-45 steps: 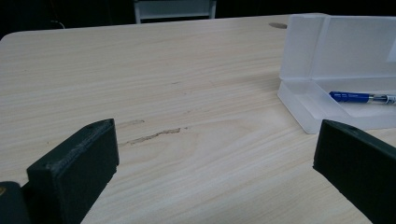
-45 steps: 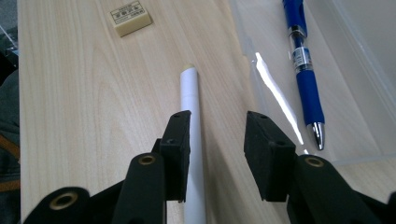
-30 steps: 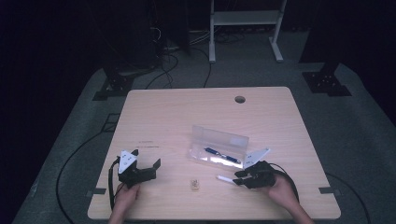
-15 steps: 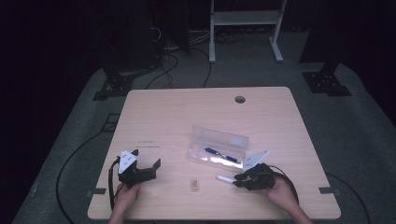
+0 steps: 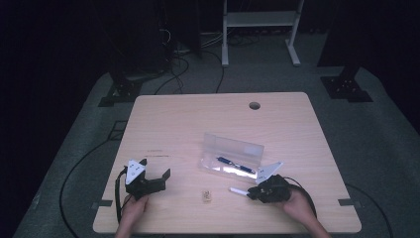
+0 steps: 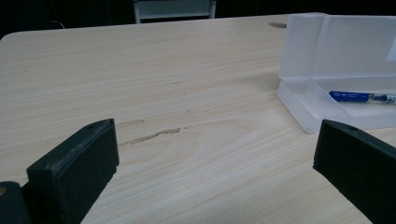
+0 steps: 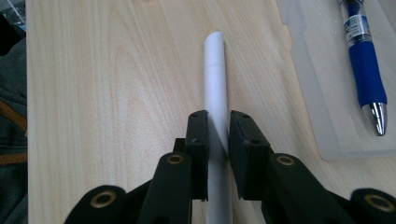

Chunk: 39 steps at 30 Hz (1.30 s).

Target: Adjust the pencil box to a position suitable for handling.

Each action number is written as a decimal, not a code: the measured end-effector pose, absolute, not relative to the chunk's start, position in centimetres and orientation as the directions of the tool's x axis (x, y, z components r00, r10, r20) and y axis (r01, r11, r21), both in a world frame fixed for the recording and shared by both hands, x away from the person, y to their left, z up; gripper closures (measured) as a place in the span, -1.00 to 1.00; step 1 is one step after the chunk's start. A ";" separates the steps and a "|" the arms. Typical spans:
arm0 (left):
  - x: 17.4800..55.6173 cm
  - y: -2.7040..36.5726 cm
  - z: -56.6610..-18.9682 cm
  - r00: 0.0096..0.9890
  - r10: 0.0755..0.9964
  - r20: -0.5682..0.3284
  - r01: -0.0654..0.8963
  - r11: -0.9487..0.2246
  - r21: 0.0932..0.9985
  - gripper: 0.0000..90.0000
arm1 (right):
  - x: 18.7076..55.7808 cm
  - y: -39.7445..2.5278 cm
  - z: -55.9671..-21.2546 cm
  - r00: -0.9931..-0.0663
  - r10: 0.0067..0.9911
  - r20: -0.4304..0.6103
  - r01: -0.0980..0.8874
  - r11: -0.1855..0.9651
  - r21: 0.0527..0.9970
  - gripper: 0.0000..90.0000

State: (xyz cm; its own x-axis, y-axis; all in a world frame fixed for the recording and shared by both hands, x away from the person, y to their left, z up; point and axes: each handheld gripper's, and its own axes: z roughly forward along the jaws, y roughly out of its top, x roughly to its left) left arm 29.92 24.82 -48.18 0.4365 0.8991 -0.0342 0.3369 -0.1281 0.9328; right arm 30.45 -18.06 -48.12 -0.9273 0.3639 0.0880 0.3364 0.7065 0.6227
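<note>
A clear plastic pencil case (image 5: 233,153) lies open mid-table with a blue pen (image 5: 235,165) in its tray. In front of it my right gripper (image 5: 253,193) is shut on a white pen (image 5: 238,191) that points left, low over the wood. The right gripper view shows the jaws of my right gripper (image 7: 218,122) clamped on the white pen (image 7: 215,79), with the blue pen (image 7: 366,70) in the case tray (image 7: 317,98) to the right. My left gripper (image 5: 154,180) rests open near the front left; in its own view my left gripper (image 6: 215,144) holds nothing, and the case (image 6: 341,56) stands ahead right.
A small tan block (image 5: 207,196) lies near the front edge between the two grippers. A round cable hole (image 5: 254,105) sits at the table's far side. Cables trail from both grippers over the front edge. Dark floor and a white stand (image 5: 260,20) lie beyond the table.
My right gripper has shifted slightly toward the front edge, still at the white pen. The left gripper and the case have not moved.
</note>
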 end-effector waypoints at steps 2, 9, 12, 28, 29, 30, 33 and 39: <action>29.9 24.8 -48.2 0.436 0.899 -0.034 0.337 -0.128 0.933 -1.00 | 30.4 -18.1 -48.1 -0.927 0.364 0.088 0.336 0.707 0.623 0.72; 29.9 24.8 -48.2 0.436 0.899 -0.035 0.337 -0.128 0.933 -1.00 | 30.4 -18.1 -48.1 -0.928 0.359 0.095 0.337 0.707 0.622 0.73; 29.9 24.8 -48.2 0.435 0.900 -0.036 0.337 -0.125 0.933 -1.00 | 30.4 -18.0 -48.1 -0.927 0.363 0.092 0.338 0.707 0.621 0.73; 29.9 24.8 -48.2 0.435 0.900 -0.034 0.337 -0.128 0.933 -1.00 | 30.7 -18.7 -46.4 -0.922 0.378 0.085 0.335 0.668 0.664 0.73; 30.0 24.8 -48.2 0.435 0.900 -0.034 0.337 -0.128 0.933 -1.00 | 30.8 -18.7 -46.4 -0.922 0.379 0.083 0.334 0.666 0.667 0.73; 30.0 24.8 -48.2 0.435 0.900 -0.034 0.337 -0.127 0.933 -1.00 | 30.8 -18.8 -46.3 -0.921 0.380 0.083 0.334 0.665 0.668 0.73; 30.0 24.8 -48.2 0.435 0.900 -0.034 0.337 -0.128 0.933 -1.00 | 30.8 -18.8 -46.3 -0.921 0.381 0.084 0.335 0.662 0.671 0.73; 29.9 24.8 -48.2 0.435 0.900 -0.033 0.337 -0.129 0.933 -1.00 | 31.0 -18.7 -46.0 -0.921 0.382 0.082 0.334 0.662 0.671 0.73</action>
State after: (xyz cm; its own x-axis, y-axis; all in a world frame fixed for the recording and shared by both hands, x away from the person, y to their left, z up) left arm 29.95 24.83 -48.18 0.4355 0.8996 -0.0327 0.3369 -0.1292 0.9326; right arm 31.02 -18.74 -45.96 -0.9206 0.3818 0.0816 0.3340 0.6619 0.6710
